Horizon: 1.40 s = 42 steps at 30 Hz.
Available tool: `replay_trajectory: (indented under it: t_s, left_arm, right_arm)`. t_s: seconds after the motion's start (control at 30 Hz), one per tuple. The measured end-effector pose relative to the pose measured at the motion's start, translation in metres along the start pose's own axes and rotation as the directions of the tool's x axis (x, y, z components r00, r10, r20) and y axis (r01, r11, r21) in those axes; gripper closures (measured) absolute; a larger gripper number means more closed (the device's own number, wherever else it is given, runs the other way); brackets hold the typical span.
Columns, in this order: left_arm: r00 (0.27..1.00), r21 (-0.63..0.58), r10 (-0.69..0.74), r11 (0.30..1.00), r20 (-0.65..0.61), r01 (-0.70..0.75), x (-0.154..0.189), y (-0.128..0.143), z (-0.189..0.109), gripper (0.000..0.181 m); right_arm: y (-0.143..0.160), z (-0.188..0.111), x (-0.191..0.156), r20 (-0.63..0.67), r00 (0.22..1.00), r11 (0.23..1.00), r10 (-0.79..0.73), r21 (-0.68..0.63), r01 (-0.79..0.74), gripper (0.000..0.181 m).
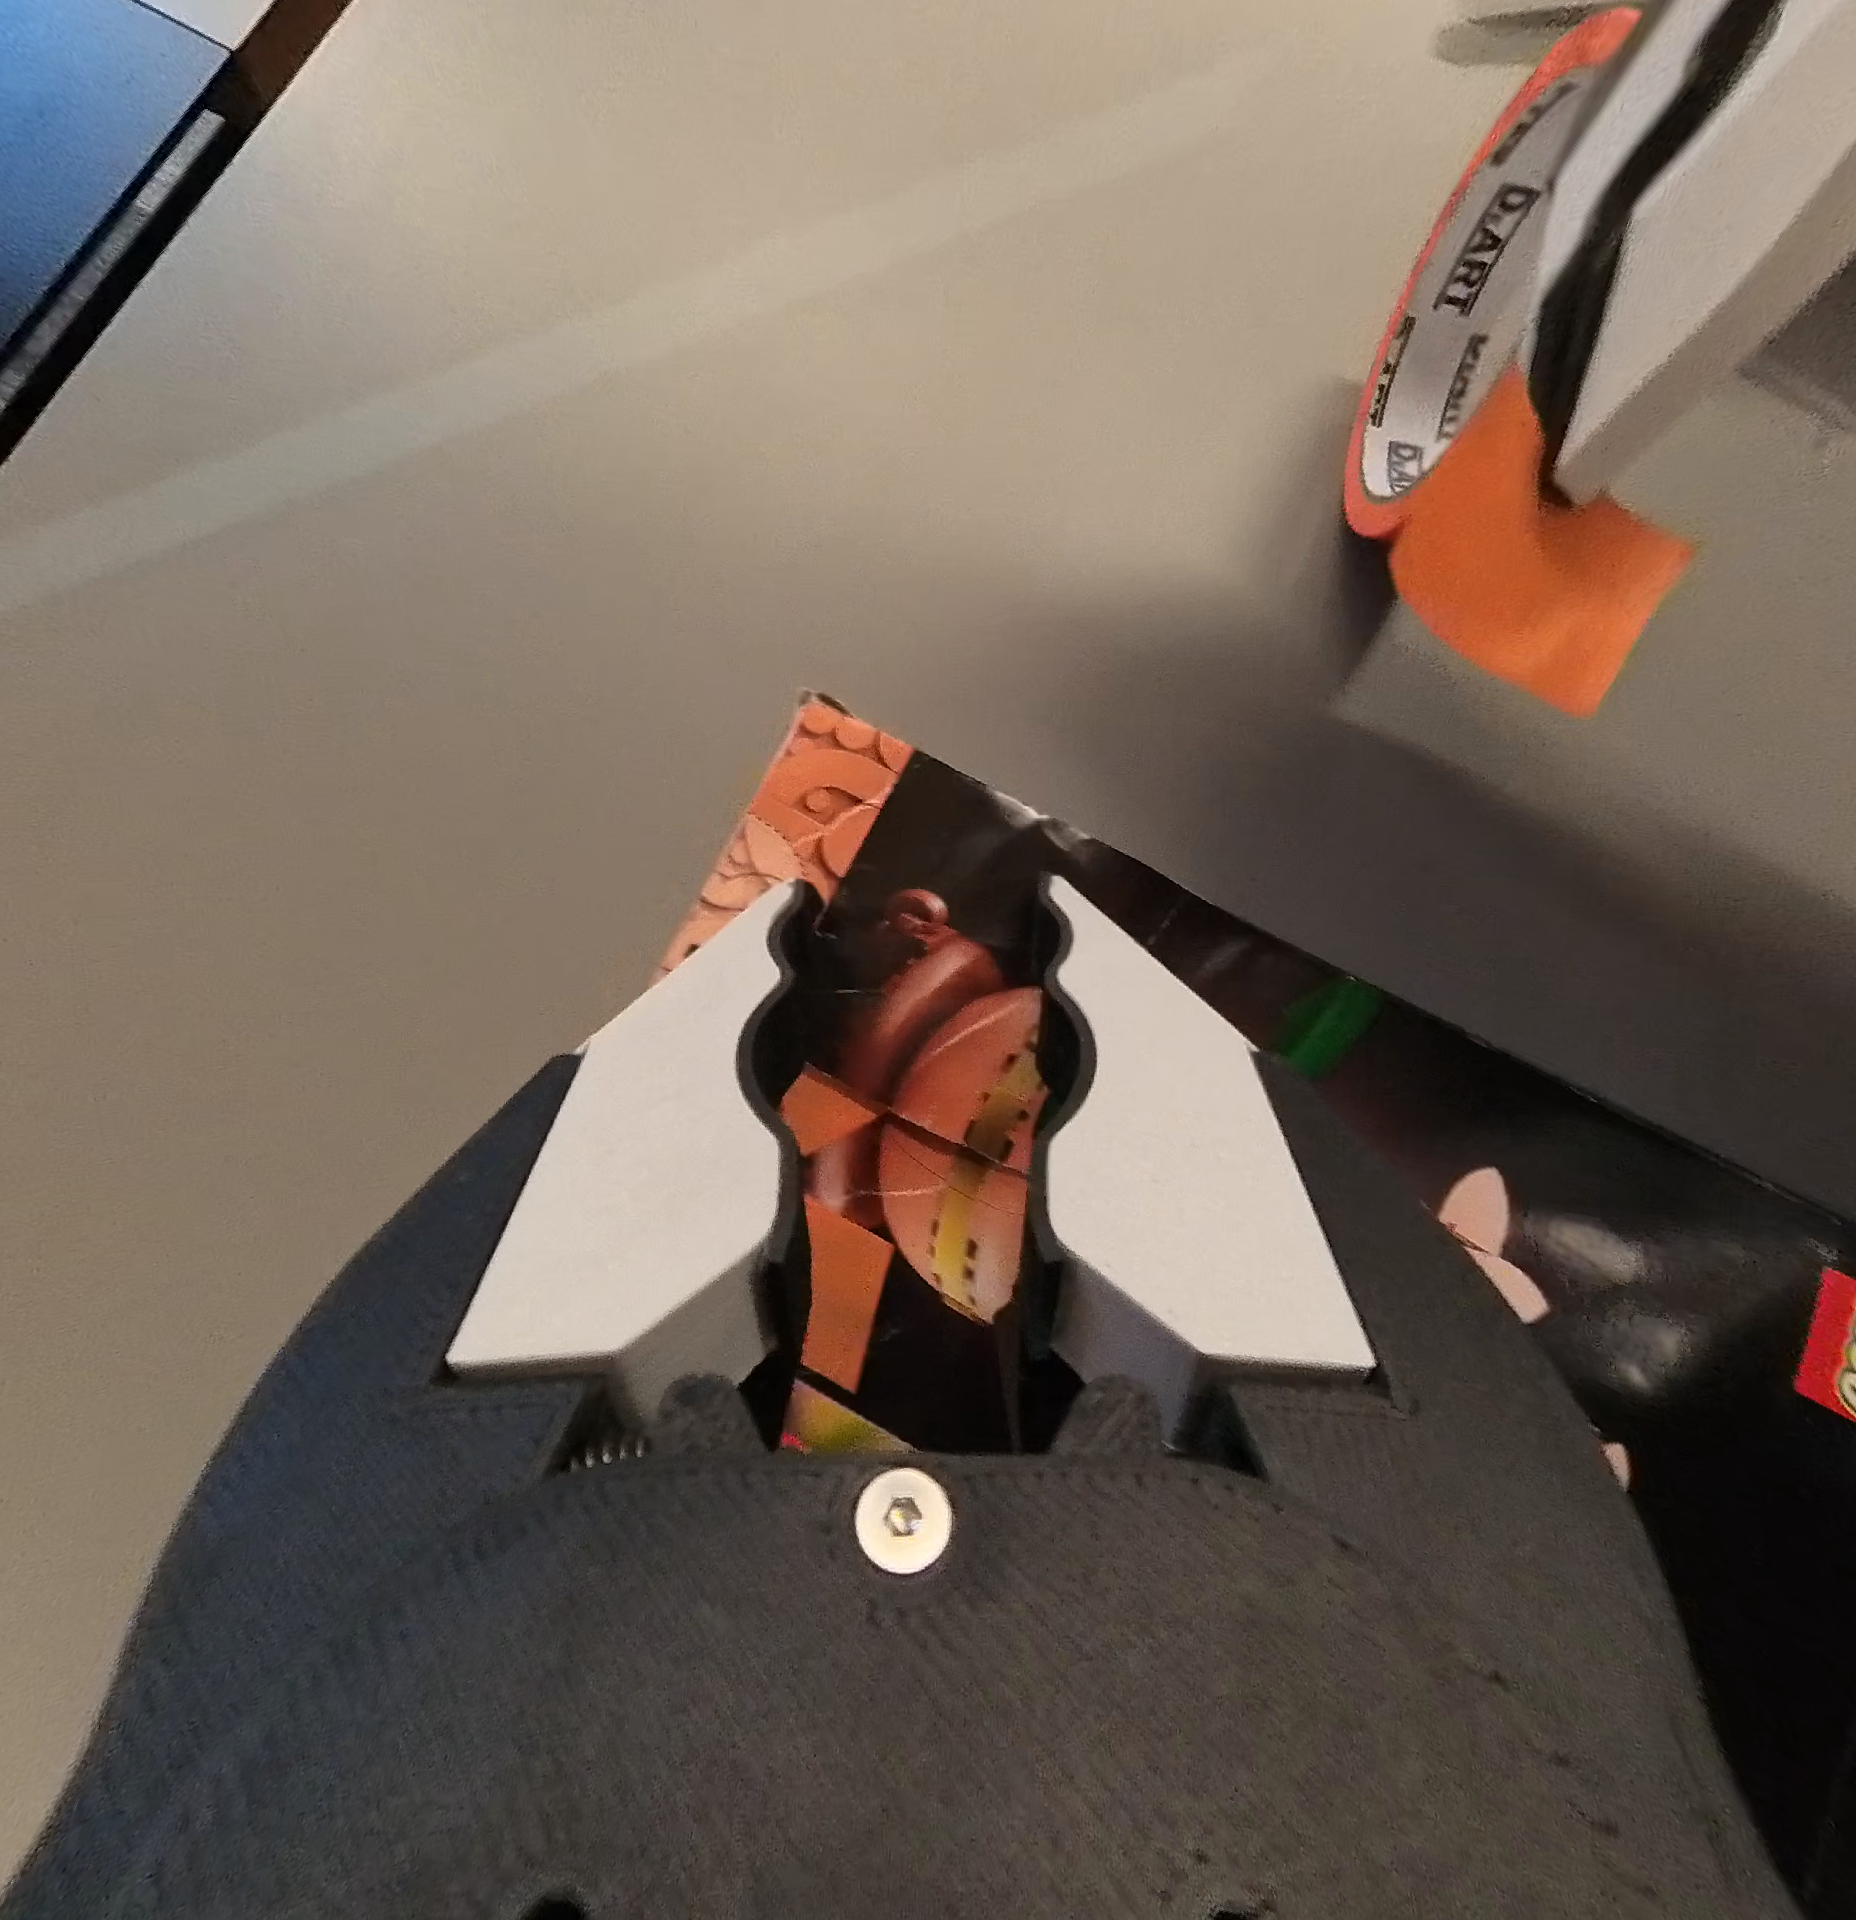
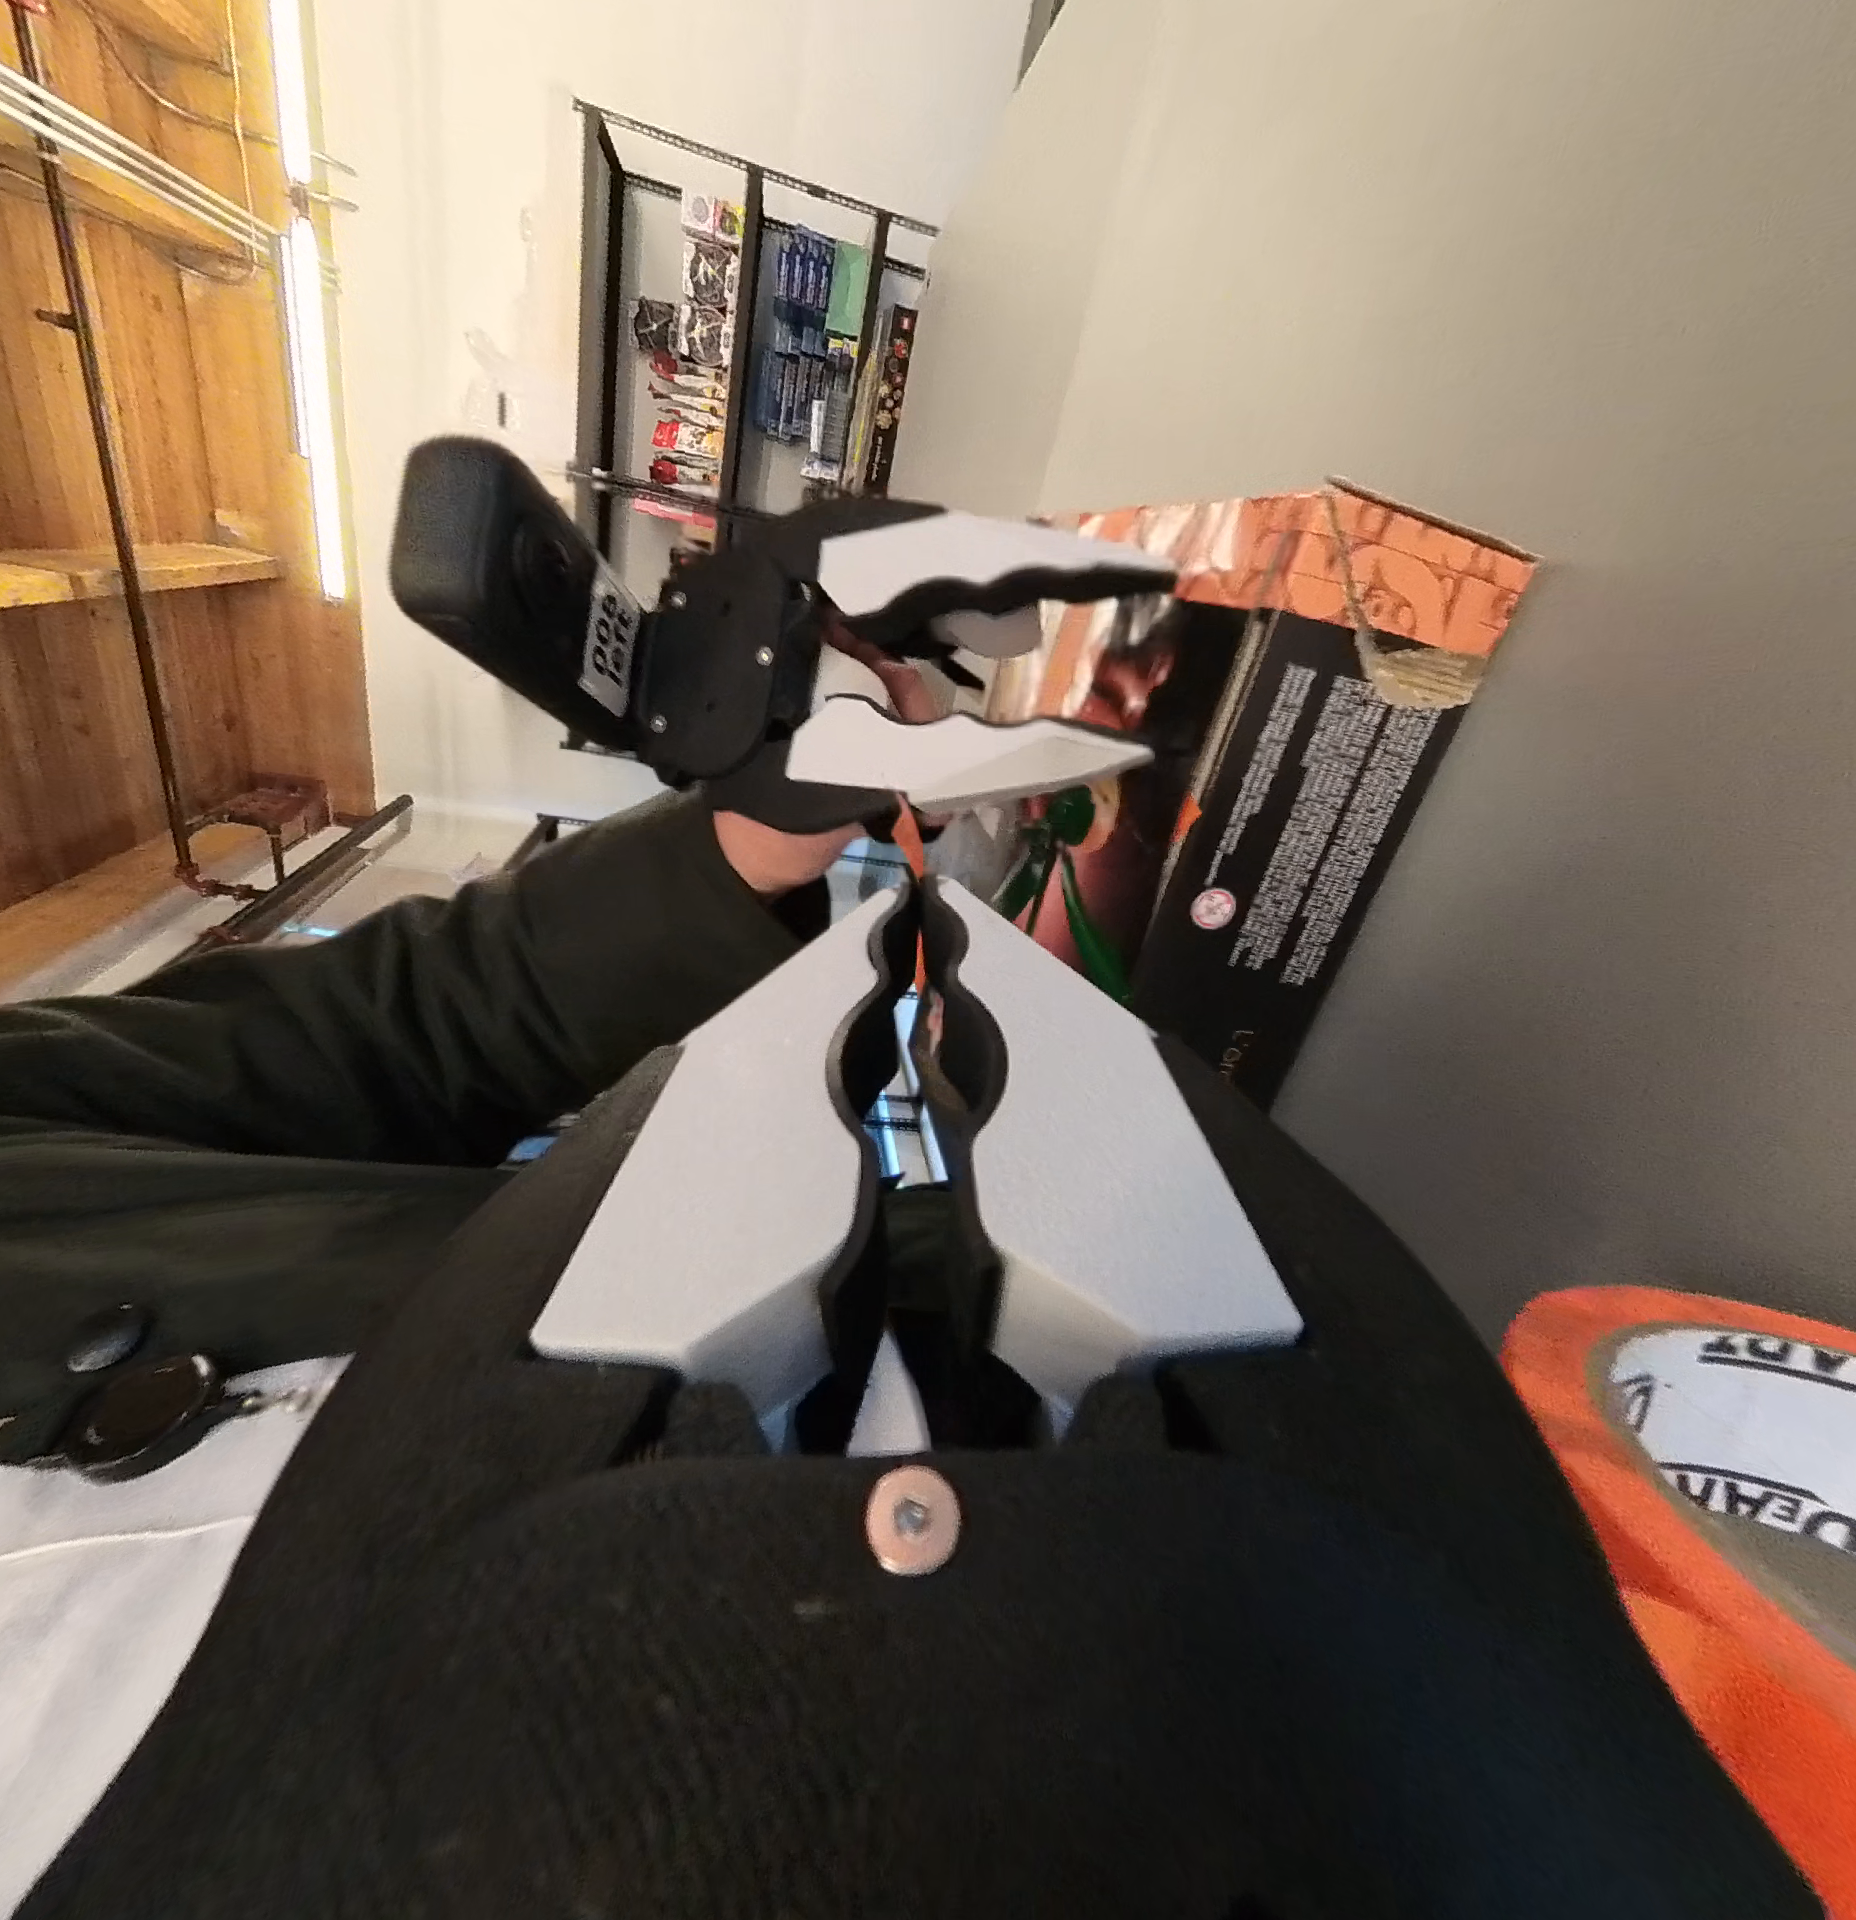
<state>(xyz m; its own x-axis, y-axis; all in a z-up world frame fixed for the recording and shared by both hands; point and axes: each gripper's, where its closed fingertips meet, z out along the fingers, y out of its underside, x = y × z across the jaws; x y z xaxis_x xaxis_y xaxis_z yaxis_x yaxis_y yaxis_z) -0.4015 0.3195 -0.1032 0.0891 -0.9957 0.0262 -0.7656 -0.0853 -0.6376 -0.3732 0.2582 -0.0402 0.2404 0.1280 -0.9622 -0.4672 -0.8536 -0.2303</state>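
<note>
A black and orange printed cardboard box (image 1: pixel 965 821) lies on the grey table (image 1: pixel 591 468). My left gripper (image 1: pixel 924 894) is open, its fingers spread just over the box's printed face near one corner. In the right wrist view the left gripper (image 2: pixel 1158 665) hovers at the box (image 2: pixel 1319 790). My right gripper (image 2: pixel 919 894) is shut on the loose end of an orange tape roll (image 2: pixel 1682 1558). In the left wrist view the right gripper (image 1: pixel 1563 483) pinches the tape above the table, with the roll (image 1: pixel 1443 312) beside it and a loose flap (image 1: pixel 1526 603) hanging below.
A person's dark sleeve (image 2: pixel 384 1039) reaches to the left gripper. Black shelves with packaged goods (image 2: pixel 778 343) and a wooden wall (image 2: pixel 124 416) stand far behind. The table's edge and a dark blue surface (image 1: pixel 51 156) show at the upper left. My hands' fingertips stand some 10 cm from each other.
</note>
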Motion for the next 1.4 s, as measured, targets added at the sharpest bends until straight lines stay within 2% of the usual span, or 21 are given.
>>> replay_trajectory:
  t_s: [0.17, 0.33, 0.53, 0.67, 0.83, 0.97, 1.07, 1.17, 1.3, 1.4]
  left_arm:
    - [0.999, -0.032, -0.038, 0.999, -0.034, 0.037, -0.008, -0.002, 0.005, 0.138]
    - [1.0, -0.013, -0.003, 1.0, -0.022, 0.002, -0.009, -0.003, 0.007, 0.138]
    - [0.998, 0.018, -0.059, 0.998, -0.019, 0.059, -0.009, -0.004, 0.006, 0.137]
    - [0.999, 0.029, -0.045, 0.999, -0.001, 0.045, -0.009, -0.004, 0.007, 0.137]
    - [0.997, 0.065, -0.076, 0.995, -0.005, 0.076, -0.01, -0.005, 0.006, 0.138]
    - [0.996, 0.085, -0.094, 0.992, -0.007, 0.094, -0.012, -0.005, 0.006, 0.142]
    - [0.994, 0.097, -0.105, 0.99, -0.012, 0.106, -0.013, -0.005, 0.006, 0.144]
    - [0.996, 0.099, -0.091, 0.991, -0.009, 0.091, -0.013, -0.005, 0.006, 0.143]
    - [0.996, 0.096, -0.085, 0.992, -0.007, 0.085, -0.012, -0.005, 0.006, 0.143]
    - [0.995, 0.095, -0.095, 0.991, -0.016, 0.096, -0.012, -0.005, 0.006, 0.142]
  right_arm:
    - [0.001, 0.0, 0.012, -0.038, 0.999, 1.0, -0.01, -0.007, 0.009, 0.181]
    - [-0.004, 0.005, 0.023, -0.069, 0.997, 0.999, -0.025, -0.037, 0.023, 0.181]
    - [-0.025, 0.012, 0.026, -0.076, 0.996, 0.995, -0.05, -0.094, 0.043, 0.181]
    - [-0.051, 0.024, 0.027, -0.122, 0.985, 0.968, -0.119, -0.234, 0.088, 0.181]
    - [-0.07, 0.043, 0.017, -0.128, 0.97, 0.887, -0.207, -0.442, 0.131, 0.181]
    - [-0.09, 0.046, 0.022, -0.103, 0.972, 0.86, -0.21, -0.493, 0.133, 0.181]
    - [-0.098, 0.042, 0.034, -0.068, 0.988, 0.848, -0.139, -0.524, 0.083, 0.181]
    - [-0.098, 0.046, 0.039, 0.0, 0.998, 0.848, -0.064, -0.527, 0.055, 0.181]
    - [-0.077, 0.051, 0.062, -0.022, 0.994, 0.809, -0.108, -0.583, 0.075, 0.181]
    - [-0.074, 0.056, 0.061, 0.026, 0.995, 0.809, -0.101, -0.58, 0.098, 0.181]
